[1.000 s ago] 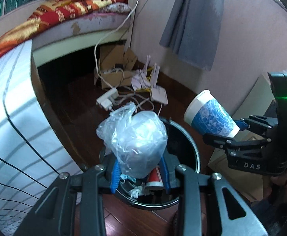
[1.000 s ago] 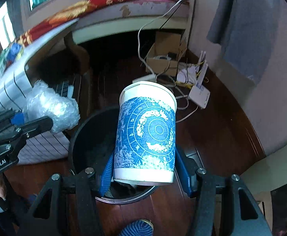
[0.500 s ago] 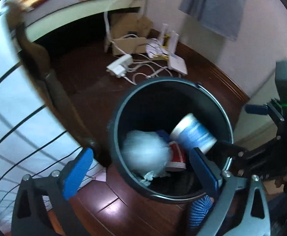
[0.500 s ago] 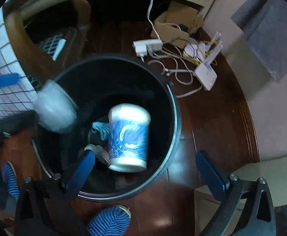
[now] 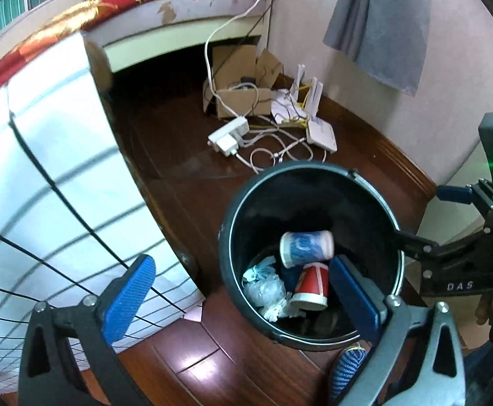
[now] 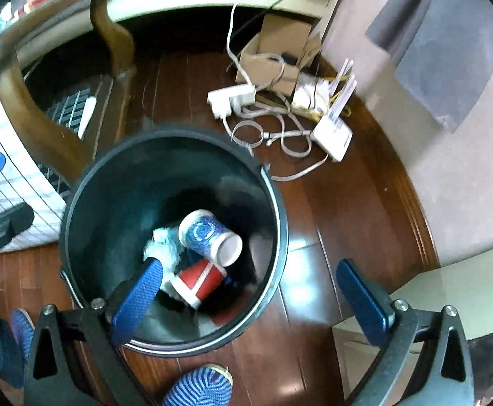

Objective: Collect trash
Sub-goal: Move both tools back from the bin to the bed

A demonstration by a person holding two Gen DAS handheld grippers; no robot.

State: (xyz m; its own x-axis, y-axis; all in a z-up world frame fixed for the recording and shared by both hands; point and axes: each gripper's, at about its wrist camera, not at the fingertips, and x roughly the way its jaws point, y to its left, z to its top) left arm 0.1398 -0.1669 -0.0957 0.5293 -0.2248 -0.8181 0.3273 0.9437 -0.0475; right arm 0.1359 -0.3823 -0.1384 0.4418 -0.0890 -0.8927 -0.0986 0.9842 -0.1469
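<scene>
Both my tongs hang over the black bin [image 5: 310, 338] and hold nothing. The left tongs [image 5: 243, 299] are spread wide: one blue pad [image 5: 130, 296] sits out past the bin's rim toward the white checked cloth [image 5: 43, 182], the other pad is over the bin's near edge. The right tongs [image 6: 250, 299] are spread just as wide, one pad [image 6: 138, 299] over the bin's mouth, the other off to the side of the bin above the dark wood floor [image 6: 348, 203].

The trash lies at the bottom of the bin. A blue patterned paper cup [image 5: 306, 248] lies on its side on top; under it, touching it, is a red and white paper cup [image 5: 312, 286], also on its side. Just beside both cups sits a crumpled clear plastic bag [image 5: 266, 287]. From the right tongs' camera the same three show: blue cup [image 6: 211, 238], red cup [image 6: 197, 282], plastic [image 6: 165, 247] partly hidden behind my pad.

Beyond the bin, on the floor by the wall, are a white power strip [image 5: 229, 133], tangled cables [image 5: 280, 150], a white router [image 5: 321, 132] and an open cardboard box [image 5: 243, 101]. On the near side of the bin, a blue knitted shoe [image 6: 199, 389] shows on the floor.
</scene>
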